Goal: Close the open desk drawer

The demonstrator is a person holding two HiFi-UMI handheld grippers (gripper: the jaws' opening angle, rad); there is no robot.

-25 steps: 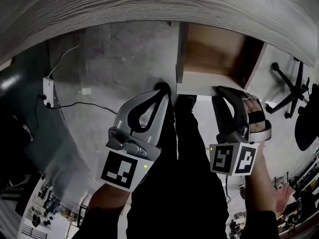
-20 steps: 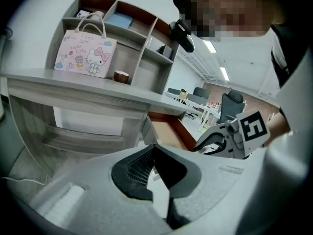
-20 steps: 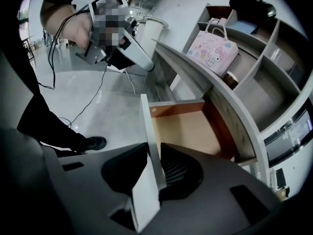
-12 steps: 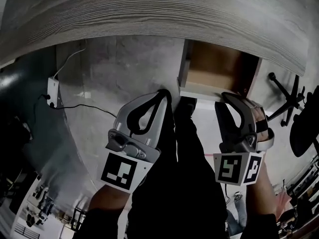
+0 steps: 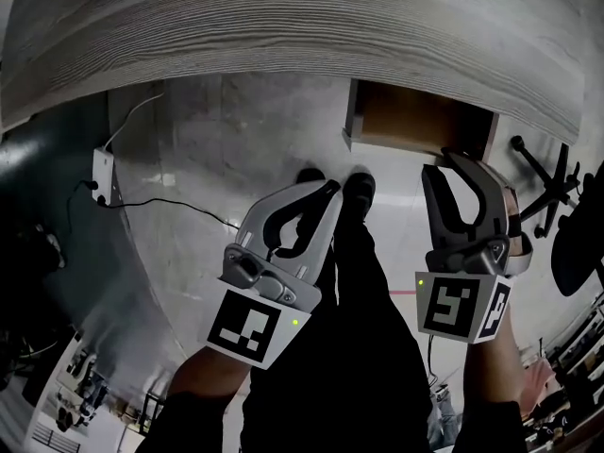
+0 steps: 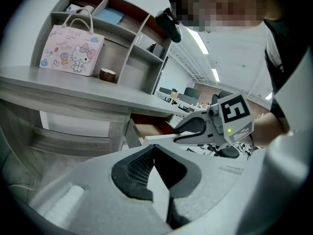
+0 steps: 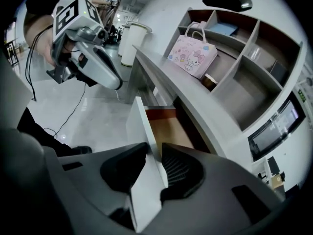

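Note:
The desk drawer [image 5: 420, 121] shows only a narrow strip of its wooden inside from under the grey desk top [image 5: 283, 26]. My right gripper [image 5: 462, 163] is at the drawer's white front panel [image 7: 142, 126]. Its jaws are opening and straddle the panel's top edge, which runs between them in the right gripper view [image 7: 154, 148]. The brown drawer floor [image 7: 168, 131] lies just past the jaws. My left gripper [image 5: 326, 189] hangs over the floor left of the drawer, shut with its tips together and nothing in them [image 6: 149, 148].
A power strip [image 5: 94, 173] with a black cable lies on the floor at left. An office chair base [image 5: 547, 177] stands right of the drawer. The person's shoes [image 5: 359, 185] are below the desk edge. A pink bag [image 6: 73, 50] and a shelf unit stand on the desk.
The drawer has slid further in under the desk, showing less of its inside. My right gripper followed its front panel up the picture. My left gripper drifted slightly right.

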